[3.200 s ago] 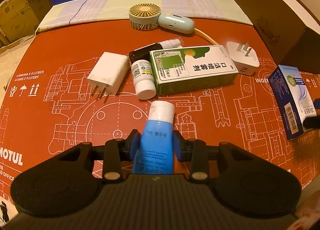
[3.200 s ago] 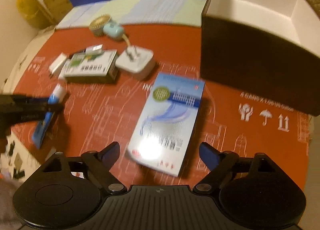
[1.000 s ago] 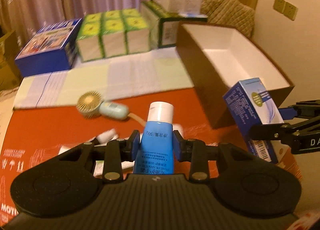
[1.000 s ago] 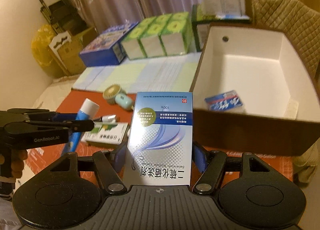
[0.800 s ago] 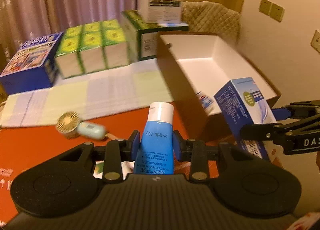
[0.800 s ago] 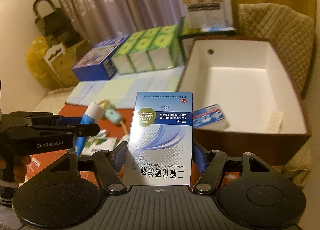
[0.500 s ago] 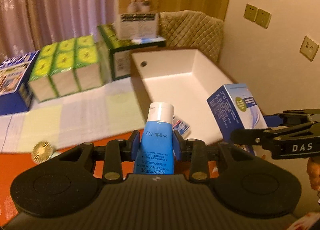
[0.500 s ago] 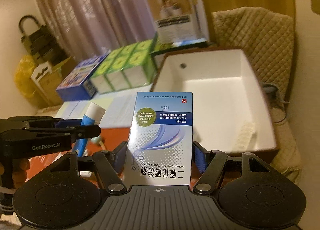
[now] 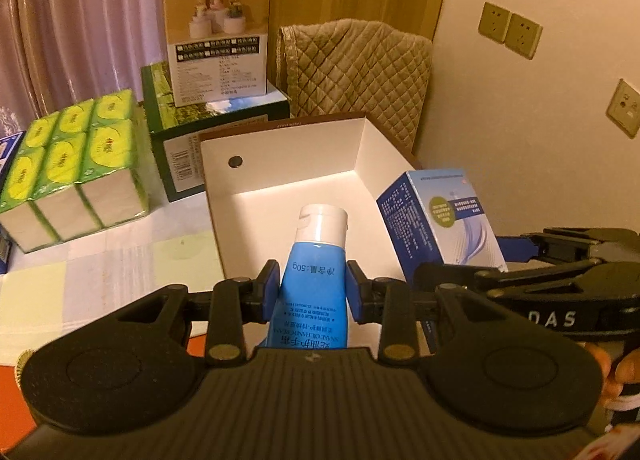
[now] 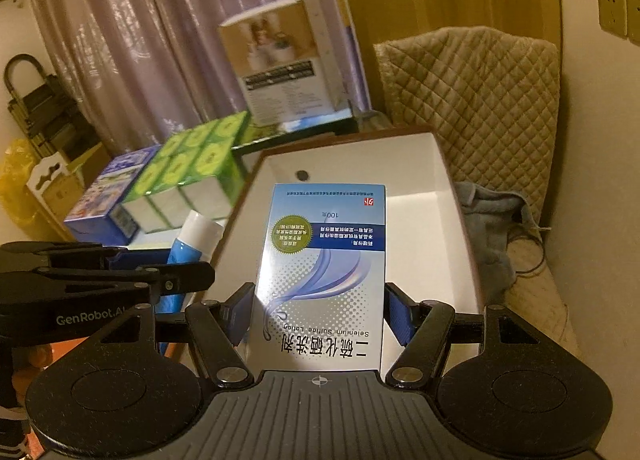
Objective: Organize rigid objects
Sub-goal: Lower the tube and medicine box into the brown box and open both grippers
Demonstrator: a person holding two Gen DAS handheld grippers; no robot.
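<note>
My left gripper [image 9: 312,290] is shut on a blue hand-cream tube [image 9: 314,280] with a white cap, held over the open brown box [image 9: 280,164] with a white inside. My right gripper [image 10: 318,314] is shut on a blue-and-white lotion carton [image 10: 324,272], also held above the box [image 10: 420,180]. In the left wrist view the carton [image 9: 440,224] hangs just right of the tube, over the box's right wall. In the right wrist view the tube [image 10: 192,244] sits in the left gripper at the left.
Green tissue packs [image 9: 68,168] and a dark green carton [image 9: 216,132] with a tan product box [image 9: 216,36] on top stand behind the brown box. A quilted chair back [image 9: 356,72] and a wall lie to the right. A grey cloth [image 10: 492,228] lies beside the box.
Both grippers have carried their loads from above the red mat to over the open box, which now fills the view centre. The grips look the same.
</note>
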